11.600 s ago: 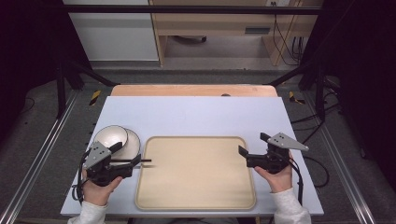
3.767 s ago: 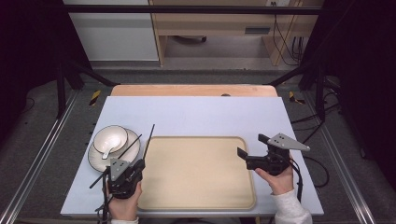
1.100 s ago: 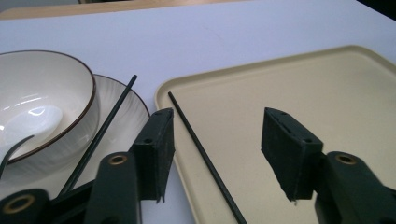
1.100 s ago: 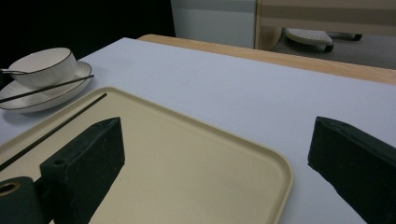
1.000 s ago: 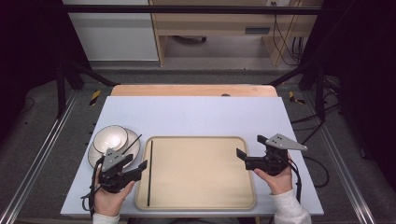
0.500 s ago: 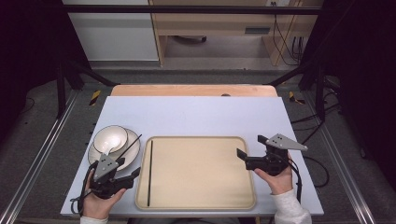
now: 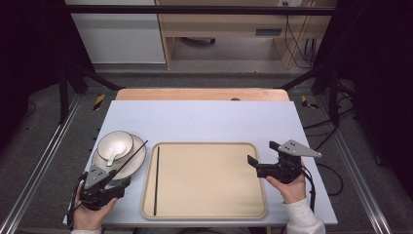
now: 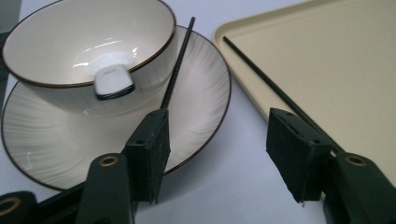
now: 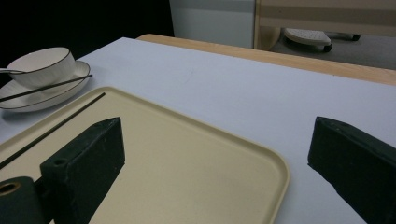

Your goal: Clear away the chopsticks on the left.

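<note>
With the left gripper (image 8: 219,154) held open just short of the second chopstick (image 8: 176,67), which is propped against the bowl (image 8: 88,46) at the plate's (image 8: 205,112) three o'clock, the thin stick could be knocked off and rolled away, while the right gripper (image 7: 263,165) is held open, idle, at the tray's (image 7: 204,212) three o'clock.

Even, bright overhead light falls on the table (image 7: 204,117), while the floor around it sinks into darkness. Glare streaks the inside of the bowl (image 8: 88,42), with soft shadow under its plate (image 8: 196,107). The near jaws are slightly blurred in both gripper views.
</note>
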A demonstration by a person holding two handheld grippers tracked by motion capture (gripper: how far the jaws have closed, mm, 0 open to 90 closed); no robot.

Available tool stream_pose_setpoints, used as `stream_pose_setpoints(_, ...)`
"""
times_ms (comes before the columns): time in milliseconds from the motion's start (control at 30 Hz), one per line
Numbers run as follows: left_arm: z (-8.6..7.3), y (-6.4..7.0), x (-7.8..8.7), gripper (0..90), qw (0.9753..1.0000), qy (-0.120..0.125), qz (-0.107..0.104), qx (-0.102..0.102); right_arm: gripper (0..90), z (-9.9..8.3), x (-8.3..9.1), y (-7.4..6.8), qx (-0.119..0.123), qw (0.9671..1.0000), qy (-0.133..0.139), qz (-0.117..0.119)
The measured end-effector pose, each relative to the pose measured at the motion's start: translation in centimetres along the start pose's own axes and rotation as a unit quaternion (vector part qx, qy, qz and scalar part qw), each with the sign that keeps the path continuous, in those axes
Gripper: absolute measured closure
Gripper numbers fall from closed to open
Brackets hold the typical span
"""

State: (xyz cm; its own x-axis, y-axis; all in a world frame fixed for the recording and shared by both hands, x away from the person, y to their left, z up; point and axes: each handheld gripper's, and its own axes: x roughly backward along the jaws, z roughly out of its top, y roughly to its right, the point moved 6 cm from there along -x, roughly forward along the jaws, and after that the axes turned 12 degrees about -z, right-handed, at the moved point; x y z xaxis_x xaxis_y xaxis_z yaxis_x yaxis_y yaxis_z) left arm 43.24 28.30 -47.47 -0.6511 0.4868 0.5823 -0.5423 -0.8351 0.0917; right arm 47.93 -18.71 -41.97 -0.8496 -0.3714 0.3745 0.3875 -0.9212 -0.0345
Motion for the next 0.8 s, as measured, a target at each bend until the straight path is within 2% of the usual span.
stream_pose_setpoints(100,0.0,-0.8,0.0,45.2,0.9999,-0.010,0.013,-0.003,4.0,0.0,-0.1,0.0,0.000,1.0000,-0.001,0.000)
stream_pose_setpoints(233,0.0,-1.6,-0.4,48.4,0.9996,-0.017,0.021,0.004,4.0,0.0,-0.1,-0.2,0.000,1.0000,-0.002,0.002)
stream_pose_setpoints(367,-0.2,-2.6,-1.0,51.0,0.9987,-0.035,0.037,-0.003,4.0,-0.1,-0.2,-0.2,0.004,1.0000,-0.002,0.002)
stream_pose_setpoints(633,0.4,-3.4,-2.1,60.6,0.9973,-0.060,0.039,-0.018,4.0,-0.1,-0.2,-0.2,0.003,1.0000,-0.003,0.001)
stream_pose_setpoints(800,0.0,-4.0,-2.3,64.7,0.9968,-0.069,0.039,-0.012,4.0,-0.1,-0.3,-0.2,0.002,1.0000,-0.005,0.001)
